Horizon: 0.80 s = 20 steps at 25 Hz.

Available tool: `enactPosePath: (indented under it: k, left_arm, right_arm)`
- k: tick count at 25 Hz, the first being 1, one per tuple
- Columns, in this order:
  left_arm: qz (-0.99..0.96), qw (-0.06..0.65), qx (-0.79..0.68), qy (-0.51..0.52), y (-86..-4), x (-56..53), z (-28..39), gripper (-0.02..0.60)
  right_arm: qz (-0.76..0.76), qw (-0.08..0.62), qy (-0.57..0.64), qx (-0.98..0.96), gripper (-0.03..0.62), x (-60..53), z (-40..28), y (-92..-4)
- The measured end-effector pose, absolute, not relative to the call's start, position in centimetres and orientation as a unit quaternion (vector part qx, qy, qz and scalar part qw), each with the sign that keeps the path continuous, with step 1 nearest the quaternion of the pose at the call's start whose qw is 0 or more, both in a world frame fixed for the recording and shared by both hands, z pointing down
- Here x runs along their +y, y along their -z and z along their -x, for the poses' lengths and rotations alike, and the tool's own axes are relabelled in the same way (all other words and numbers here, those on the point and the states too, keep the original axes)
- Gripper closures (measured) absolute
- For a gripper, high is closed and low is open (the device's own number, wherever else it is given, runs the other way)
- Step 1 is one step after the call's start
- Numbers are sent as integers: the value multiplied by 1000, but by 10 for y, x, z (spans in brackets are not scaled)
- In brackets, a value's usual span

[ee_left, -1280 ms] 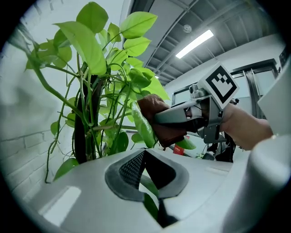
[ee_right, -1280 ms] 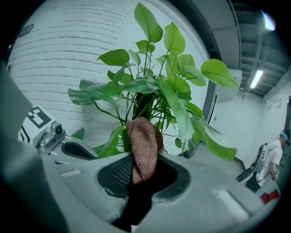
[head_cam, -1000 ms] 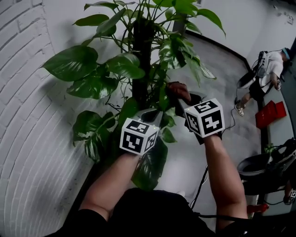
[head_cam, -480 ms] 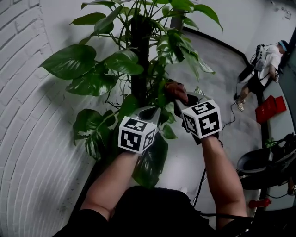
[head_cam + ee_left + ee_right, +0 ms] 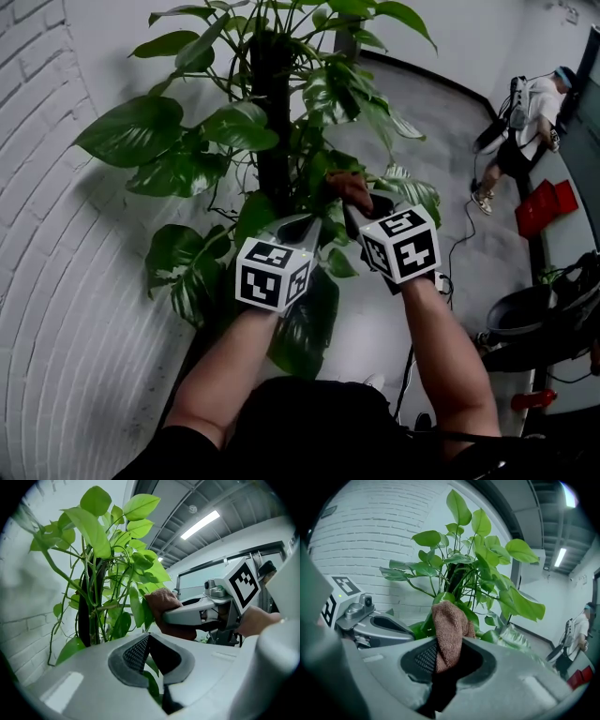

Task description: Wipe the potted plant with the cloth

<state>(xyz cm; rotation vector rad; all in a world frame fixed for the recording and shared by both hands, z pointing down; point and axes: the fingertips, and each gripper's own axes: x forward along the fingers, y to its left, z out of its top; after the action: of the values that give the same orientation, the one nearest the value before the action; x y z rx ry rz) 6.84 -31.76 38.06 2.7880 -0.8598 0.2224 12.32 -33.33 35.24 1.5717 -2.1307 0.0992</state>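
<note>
Right claw (image 5: 448, 654) pinches nubby brown cloth (image 5: 449, 624), left claw (image 5: 150, 645) grips glossy leaf (image 5: 151, 683).

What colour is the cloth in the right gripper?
The cloth is reddish brown, clearest in the right gripper view.

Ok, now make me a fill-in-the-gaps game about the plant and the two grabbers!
1. The right gripper is shut on a brown ____.
2. The left gripper is pinching a green ____ of the plant.
3. The wall beside the plant is made of white ____.
Missing words: cloth; leaf; bricks.
</note>
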Motion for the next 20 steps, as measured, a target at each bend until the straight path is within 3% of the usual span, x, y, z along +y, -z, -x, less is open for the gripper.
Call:
enactPosePath:
  k: [20]
  left_arm:
    - [-941, 107, -311, -75, -377, -310, -61, 572]
  right_arm:
    - [-560, 235, -52, -793, 530, -320, -114, -375]
